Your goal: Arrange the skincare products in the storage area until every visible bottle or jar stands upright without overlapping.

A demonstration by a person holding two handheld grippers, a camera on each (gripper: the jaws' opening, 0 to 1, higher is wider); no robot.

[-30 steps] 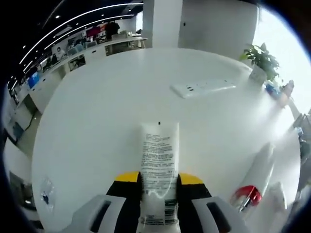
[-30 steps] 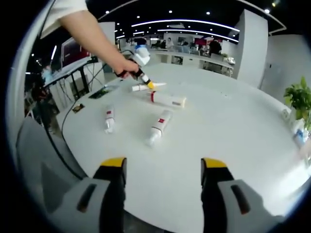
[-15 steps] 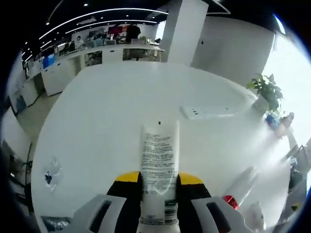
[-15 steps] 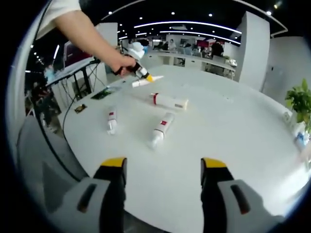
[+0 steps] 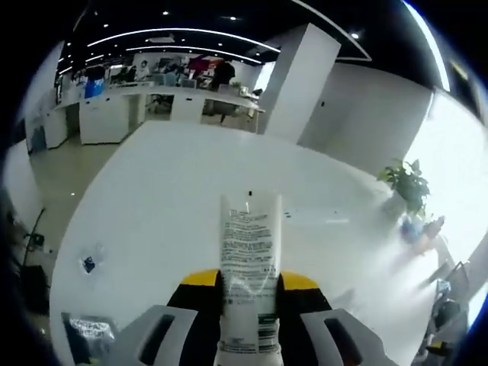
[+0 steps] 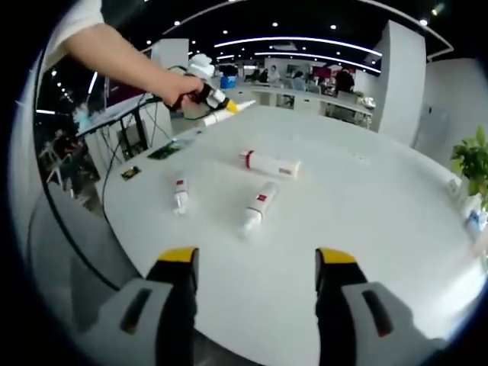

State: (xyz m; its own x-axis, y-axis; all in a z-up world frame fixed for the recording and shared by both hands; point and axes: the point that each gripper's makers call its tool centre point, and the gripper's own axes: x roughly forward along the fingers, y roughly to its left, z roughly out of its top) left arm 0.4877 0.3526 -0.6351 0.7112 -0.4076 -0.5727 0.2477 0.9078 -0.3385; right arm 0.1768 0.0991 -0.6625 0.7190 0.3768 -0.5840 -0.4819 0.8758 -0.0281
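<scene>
Left gripper [image 5: 248,286]: jaws clenched on a white tube [image 5: 249,267] with fine black print, which runs up between the yellow-tipped jaws, its flat crimped end farthest from the camera. In the right gripper view this same gripper [image 6: 216,101] is carried in a person's hand [image 6: 181,90] above the far left edge of the white round table [image 6: 366,252], the tube [image 6: 229,113] sticking out from it toward the table's middle, clear of the surface.

Right gripper [image 6: 256,286]: jaws released, wide apart, nothing between them, hanging over the near edge of the table.

Three more products lie on their sides on the table in the right gripper view, well apart from one another:
- a wide white tube with a red band [image 6: 271,163], toward the middle;
- a slim white tube with a red label [image 6: 258,208], nearer than the wide one;
- a small white tube with a red label [image 6: 181,197], toward the left edge.

Left gripper view: a small clear packet [image 5: 90,261] lies near the left edge of the table [image 5: 152,198]. A potted plant [image 5: 408,187] stands at the far right edge.
</scene>
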